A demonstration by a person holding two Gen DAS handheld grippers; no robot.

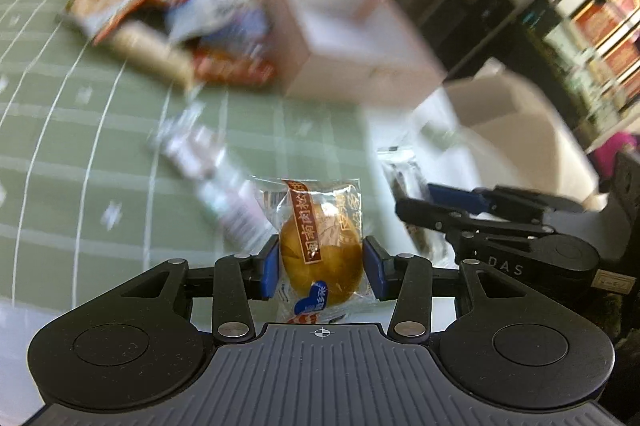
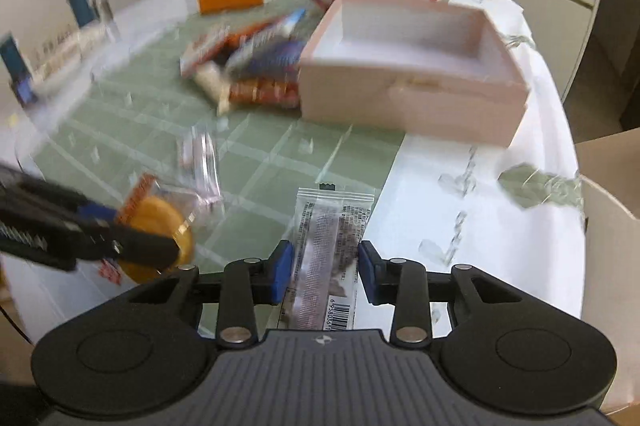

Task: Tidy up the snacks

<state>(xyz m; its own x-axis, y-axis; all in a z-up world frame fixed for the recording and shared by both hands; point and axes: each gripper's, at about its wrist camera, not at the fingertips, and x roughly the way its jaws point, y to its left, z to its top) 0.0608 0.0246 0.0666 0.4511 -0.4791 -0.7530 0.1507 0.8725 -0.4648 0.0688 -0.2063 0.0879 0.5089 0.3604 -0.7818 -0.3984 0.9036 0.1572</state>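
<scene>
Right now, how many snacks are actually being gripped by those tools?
2: a clear-wrapped golden round pastry in the left tool, and a clear flat packet of dark snack in the right tool.

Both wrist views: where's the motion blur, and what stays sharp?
Left wrist view: the wrapped bun between the left gripper pads is sharp; snack pile and pink box smear. Right wrist view: the clear packet in the right gripper is fairly sharp; background streaks, fisheye bends the tablecloth grid.
</scene>
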